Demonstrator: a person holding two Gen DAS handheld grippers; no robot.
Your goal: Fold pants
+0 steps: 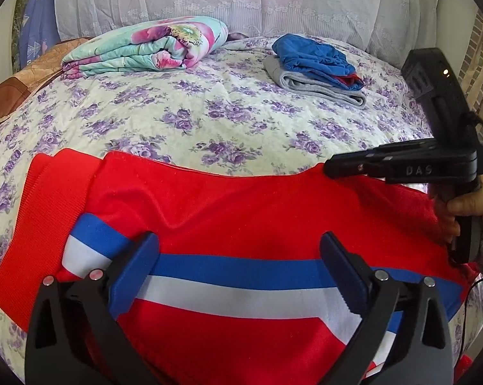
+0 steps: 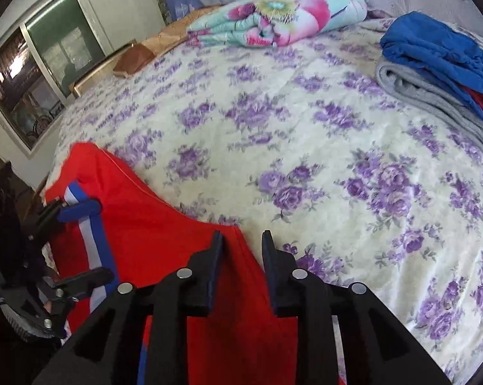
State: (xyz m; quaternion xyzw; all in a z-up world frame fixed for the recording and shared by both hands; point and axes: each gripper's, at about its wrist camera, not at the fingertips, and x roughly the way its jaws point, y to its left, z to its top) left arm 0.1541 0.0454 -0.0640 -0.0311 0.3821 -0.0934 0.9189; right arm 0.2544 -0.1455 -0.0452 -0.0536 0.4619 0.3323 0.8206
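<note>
Red pants (image 1: 228, 205) with a blue and white side stripe lie folded across the near edge of the bed; the ribbed cuff is at the left. My left gripper (image 1: 239, 250) is open wide, its blue-padded fingers (image 1: 135, 276) resting over the stripe. My right gripper (image 1: 329, 168) shows from the side at the pants' far right edge. In the right wrist view the right gripper (image 2: 243, 240) stands partly open over the red pants (image 2: 164, 243), its jaws straddling the fabric's edge. The left gripper (image 2: 81, 240) shows there at the far left, open.
A purple floral bedspread (image 1: 228, 102) covers the bed. A folded floral quilt (image 1: 151, 45) lies at the back left. A stack of folded blue, red and grey clothes (image 1: 318, 67) sits at the back right. A window (image 2: 32, 83) is on the left wall.
</note>
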